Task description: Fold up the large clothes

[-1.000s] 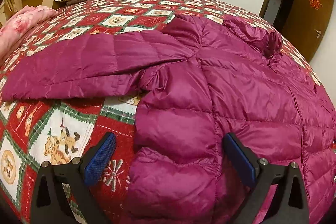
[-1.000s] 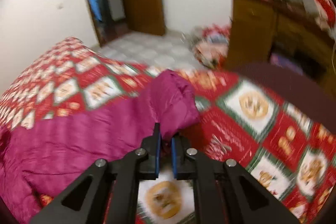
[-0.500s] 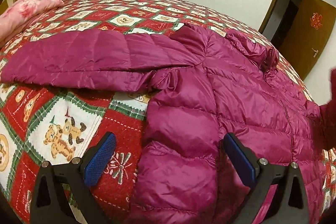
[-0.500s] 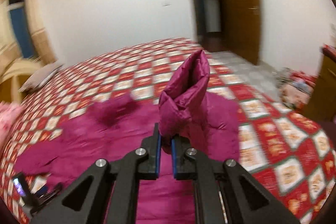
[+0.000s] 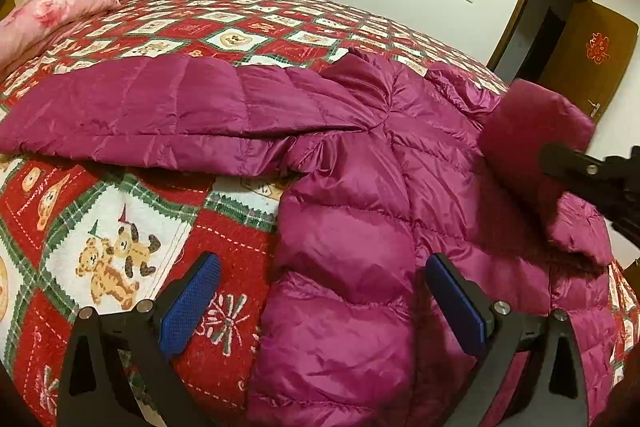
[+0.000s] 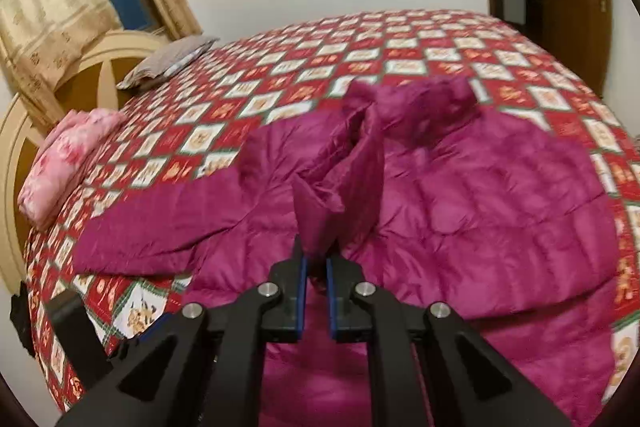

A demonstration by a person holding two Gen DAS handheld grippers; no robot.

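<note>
Folding barely begun: magenta puffer jacket (image 5: pixel 360 187) spread on the bed (image 5: pixel 120 211), one sleeve (image 6: pixel 340 195) pinched in the narrowed right tongs (image 6: pixel 315 267) above the body; other sleeve (image 5: pixel 160 115) still outstretched at left of frame, hem unfolded. Left tongs (image 5: pixel 320 303) wide, empty, straddling the jacket's lower edge. Pinch between pads legible only in right-wrist view; spread blue pads (image 5: pixel 188 303) only in left-wrist view.

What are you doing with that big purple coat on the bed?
Someone is folding it, with a claw in each hand. The coat lies spread on the red patchwork bedspread. The right claw is shut on the end of one sleeve, held up over the middle of the coat. The left claw hangs open over the coat's near edge. The other sleeve lies stretched out flat.
</note>
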